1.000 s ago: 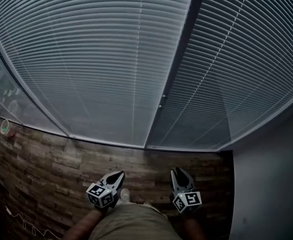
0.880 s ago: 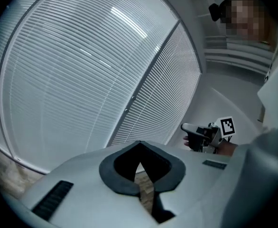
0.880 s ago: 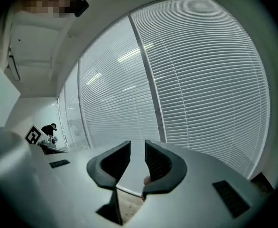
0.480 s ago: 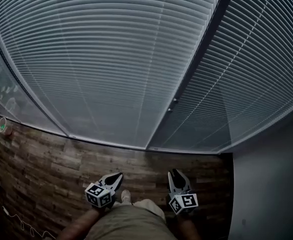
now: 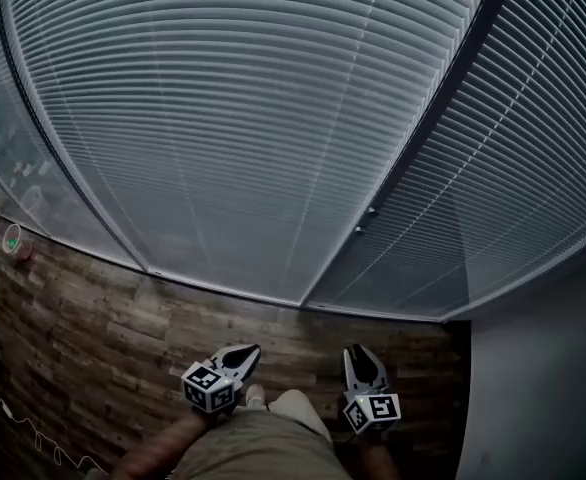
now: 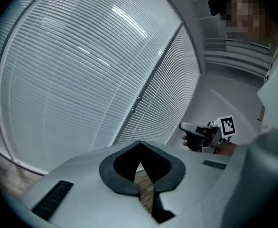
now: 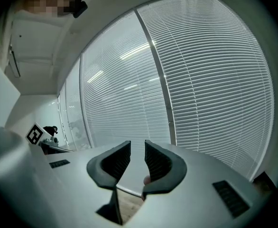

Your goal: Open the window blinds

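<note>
Progress of the task, seen from the head view and both gripper views. The window blinds hung fully lowered across the far side of the scene, in a wide left panel and a narrower right panel, parted by a dark upright frame member. Their bottom rails reached down to the wooden floor, and the slats lay shut, with nothing showing through them. By this evidence no part of the opening had been done.

The left gripper was held low and near the person, pointing toward the blinds. Its jaws met at the tips with nothing between them. The right gripper was held beside it, nearer the grey wall at the right. Its jaws stood apart with an empty gap between the pads. Both grippers were well apart from the blinds, and neither touched anything.

Two small fittings sat by the frame member. They may belong to the blind controls, but were too small to identify. No cord or wand could be made out with certainty.

What was left, as a judgement, was the whole task: approach the blinds, find and grasp a control, and work it until the slats tilted or the blinds rose.
</note>
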